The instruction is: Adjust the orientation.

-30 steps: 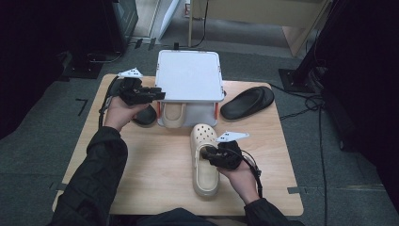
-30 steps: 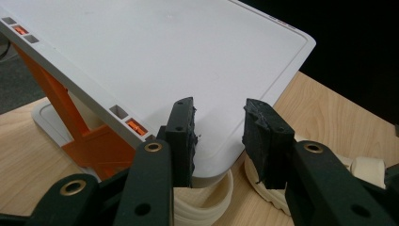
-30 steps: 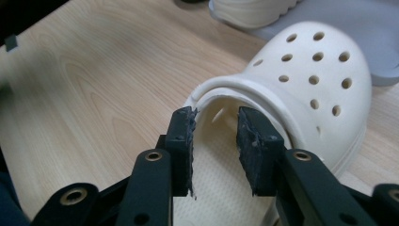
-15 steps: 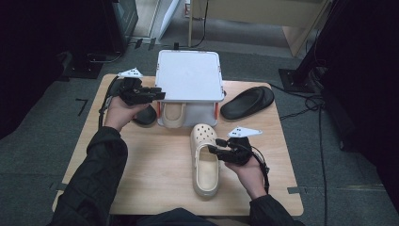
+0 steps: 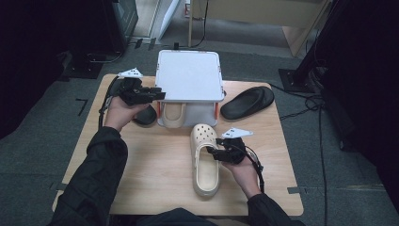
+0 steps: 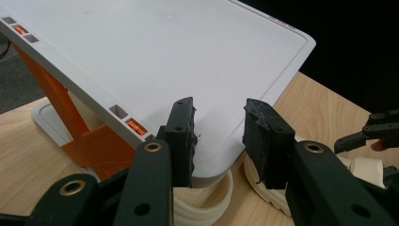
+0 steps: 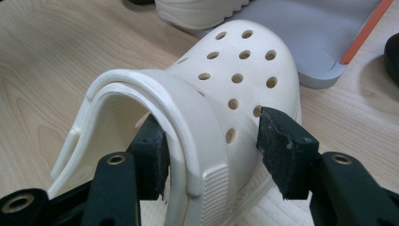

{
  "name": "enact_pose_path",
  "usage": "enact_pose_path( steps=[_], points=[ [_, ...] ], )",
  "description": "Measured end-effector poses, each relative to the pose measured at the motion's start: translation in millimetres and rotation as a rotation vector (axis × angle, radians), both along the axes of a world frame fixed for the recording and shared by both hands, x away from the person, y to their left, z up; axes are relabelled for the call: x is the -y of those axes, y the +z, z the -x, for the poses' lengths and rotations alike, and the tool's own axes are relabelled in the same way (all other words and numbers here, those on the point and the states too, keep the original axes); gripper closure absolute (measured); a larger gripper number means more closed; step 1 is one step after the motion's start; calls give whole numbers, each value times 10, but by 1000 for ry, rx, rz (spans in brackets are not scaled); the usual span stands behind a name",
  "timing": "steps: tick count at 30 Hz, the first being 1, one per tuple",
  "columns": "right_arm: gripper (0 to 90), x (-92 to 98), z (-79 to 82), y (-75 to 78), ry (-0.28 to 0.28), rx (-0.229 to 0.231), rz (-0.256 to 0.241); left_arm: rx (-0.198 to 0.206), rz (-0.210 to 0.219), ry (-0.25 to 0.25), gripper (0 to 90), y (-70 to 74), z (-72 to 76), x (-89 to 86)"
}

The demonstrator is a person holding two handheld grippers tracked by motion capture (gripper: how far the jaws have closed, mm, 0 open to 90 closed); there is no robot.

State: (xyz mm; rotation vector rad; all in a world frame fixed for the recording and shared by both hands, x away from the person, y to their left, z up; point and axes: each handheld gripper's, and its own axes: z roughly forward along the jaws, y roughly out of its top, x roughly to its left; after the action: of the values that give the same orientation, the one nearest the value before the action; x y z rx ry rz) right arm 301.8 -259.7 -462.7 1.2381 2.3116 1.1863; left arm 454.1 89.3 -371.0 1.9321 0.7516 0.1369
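While one cream perforated foam clog (image 5: 172,112) is already tucked under the white two-tier plastic shoe rack (image 5: 189,75), its mate (image 7: 221,108) is straddled by the right gripper (image 7: 211,150), jaws wide and unclosed. The left gripper (image 6: 217,136) is held open at the rack's edge; two black slippers (image 5: 248,101) are left unstored.

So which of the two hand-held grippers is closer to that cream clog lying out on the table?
The right gripper. Its open fingers straddle the cream clog at its side wall. The left gripper is farther off, up by the white rack's left edge.
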Motion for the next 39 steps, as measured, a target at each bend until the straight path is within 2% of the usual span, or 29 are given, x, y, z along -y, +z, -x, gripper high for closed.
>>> enact_pose_path(
  steps=[5,7,9,12,15,16,19,21,23,26,31,39],
  points=[
    [519,-19,10,-6,-1,46,27,-1,2,3,643,0,2,4],
    [535,-8,-1,-10,-19,46,2,-1,2,2,643,-1,1,1],
    [564,-9,-2,-8,-23,55,-1,-3,6,1,643,-3,-2,-3],
    [635,-40,21,18,-19,86,29,-5,9,0,643,-4,-4,-6],
    [708,-63,30,46,9,123,67,-3,3,1,641,1,-2,-3],
    [714,-60,31,60,7,130,76,-1,-1,1,640,2,2,0],
    [725,-50,-8,94,-8,110,58,-1,1,1,640,3,1,2],
    [738,-45,-36,121,-7,111,61,-5,2,1,640,3,1,-4],
    [751,-46,-55,163,1,108,46,-4,-1,0,639,5,7,0],
    [756,-66,-78,257,5,128,19,-6,-2,0,637,7,10,-1],
    [755,-96,-173,389,-12,182,37,-12,2,3,639,7,9,-2],
    [753,-139,-453,423,-41,175,58,-12,4,4,639,4,12,-1]
  ],
)
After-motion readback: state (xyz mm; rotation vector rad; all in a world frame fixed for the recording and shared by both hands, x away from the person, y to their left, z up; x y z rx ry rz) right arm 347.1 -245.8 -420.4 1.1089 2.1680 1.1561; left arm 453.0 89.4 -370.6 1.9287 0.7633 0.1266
